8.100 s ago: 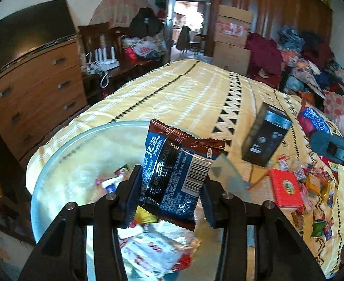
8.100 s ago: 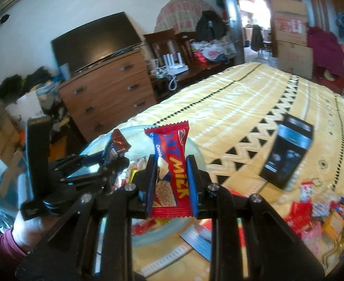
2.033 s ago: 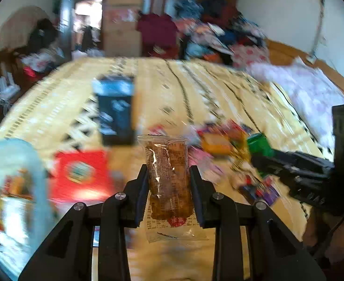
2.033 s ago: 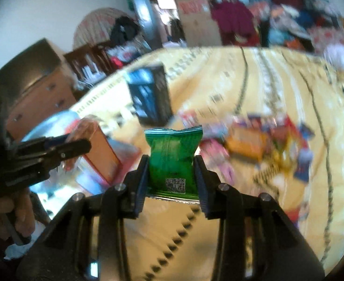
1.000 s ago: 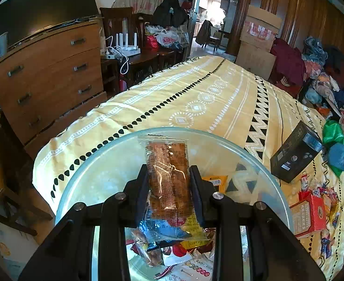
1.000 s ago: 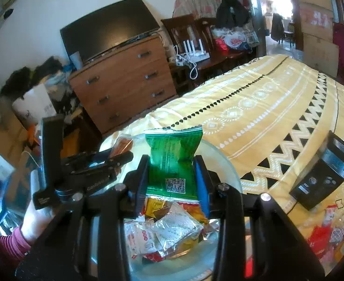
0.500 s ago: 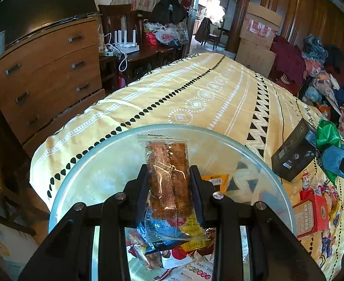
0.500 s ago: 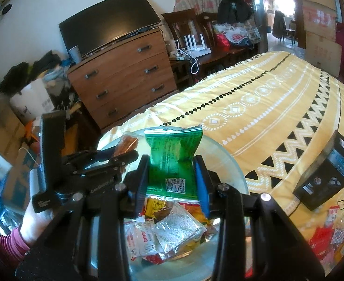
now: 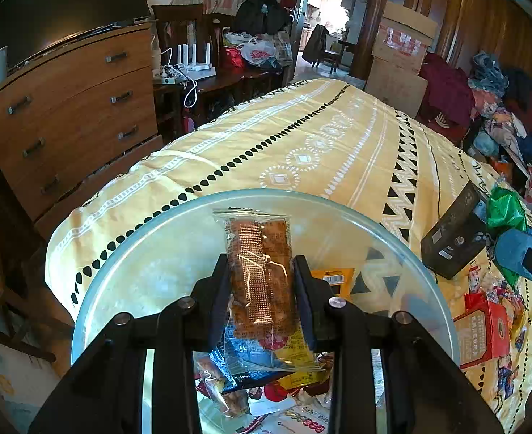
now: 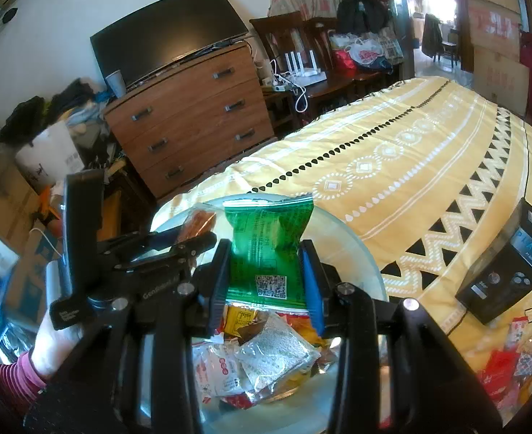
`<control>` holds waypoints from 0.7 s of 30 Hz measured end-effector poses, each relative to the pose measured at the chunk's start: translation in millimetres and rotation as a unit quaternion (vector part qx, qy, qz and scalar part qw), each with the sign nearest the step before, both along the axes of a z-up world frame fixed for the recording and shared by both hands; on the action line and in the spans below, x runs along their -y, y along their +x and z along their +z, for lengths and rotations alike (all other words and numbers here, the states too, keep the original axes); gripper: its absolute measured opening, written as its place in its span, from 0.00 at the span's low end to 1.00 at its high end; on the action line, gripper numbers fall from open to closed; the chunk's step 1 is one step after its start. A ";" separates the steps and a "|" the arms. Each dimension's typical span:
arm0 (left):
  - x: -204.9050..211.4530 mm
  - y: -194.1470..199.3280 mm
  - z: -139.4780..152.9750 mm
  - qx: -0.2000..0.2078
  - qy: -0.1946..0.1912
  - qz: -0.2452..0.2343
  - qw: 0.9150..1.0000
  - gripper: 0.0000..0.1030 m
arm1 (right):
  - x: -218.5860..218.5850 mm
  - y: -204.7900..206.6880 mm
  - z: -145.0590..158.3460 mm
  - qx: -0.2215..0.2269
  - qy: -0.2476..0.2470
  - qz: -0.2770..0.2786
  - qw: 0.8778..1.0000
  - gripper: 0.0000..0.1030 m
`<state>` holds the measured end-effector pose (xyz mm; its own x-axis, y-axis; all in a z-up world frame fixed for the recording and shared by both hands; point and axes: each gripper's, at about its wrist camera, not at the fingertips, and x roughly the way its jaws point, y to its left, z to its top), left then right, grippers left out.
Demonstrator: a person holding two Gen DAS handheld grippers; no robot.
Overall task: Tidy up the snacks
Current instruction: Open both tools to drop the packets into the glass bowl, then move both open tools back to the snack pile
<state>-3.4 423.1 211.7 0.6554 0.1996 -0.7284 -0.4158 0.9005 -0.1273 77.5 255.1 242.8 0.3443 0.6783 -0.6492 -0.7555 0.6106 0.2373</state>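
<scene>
Left tool (image 9: pixel 261 278): clamped on a clear-wrapped brown snack bar (image 9: pixel 258 275), held upright over the glass bowl (image 9: pixel 425 282). Right tool (image 10: pixel 266 271): clamped on a green snack packet (image 10: pixel 267 249), likewise above the bowl, just right of the left tool as seen from the right wrist.

Hazards, nearest first:
- Both tools crowded over the same bowl. Simultaneous release or a sideways shift likely to knock tool against tool.
- Bowl already part-filled with loose wrappers (image 10: pixel 262 354) heaped on the near side. A tall release likely to bounce a packet off the heap and over the rim.
- Thin film wrappers: possible cling to a pad on opening, dragging the packet out on withdrawal.
- Bowl seated on soft bedding near the left corner of the bed (image 9: pixel 338 137). Downward pressure on the rim likely to tip it toward the gap beside the wooden dresser (image 9: pixel 77 108).

Clearances:
- Far half of the bowl bare; best drop zone.
- Right of the bowl: black box (image 9: pixel 454 238), red box (image 9: pixel 483 332) and scattered snacks (image 10: pixel 512 358); limited sweep room.
- Beyond the bowl: open bedspread, unobstructed.
</scene>
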 end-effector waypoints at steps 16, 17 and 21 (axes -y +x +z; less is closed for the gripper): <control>-2.5 3.4 -10.2 -0.022 0.013 0.016 1.000 0.72 | -2.5 1.5 -9.1 -0.004 0.000 -0.003 1.000 0.56; -2.7 4.2 -9.9 -0.023 0.014 0.016 1.000 0.72 | -2.4 1.6 -9.3 -0.004 0.001 -0.003 1.000 0.59; -3.3 5.1 -10.5 -0.026 0.016 0.019 0.999 0.72 | -0.4 0.9 -8.7 0.000 0.004 -0.005 1.000 0.64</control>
<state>1.7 426.5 201.2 0.6090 0.2467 -0.7538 -0.4544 0.8875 -0.0767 78.5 255.5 234.0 0.3504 0.6805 -0.6435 -0.7492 0.6160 0.2435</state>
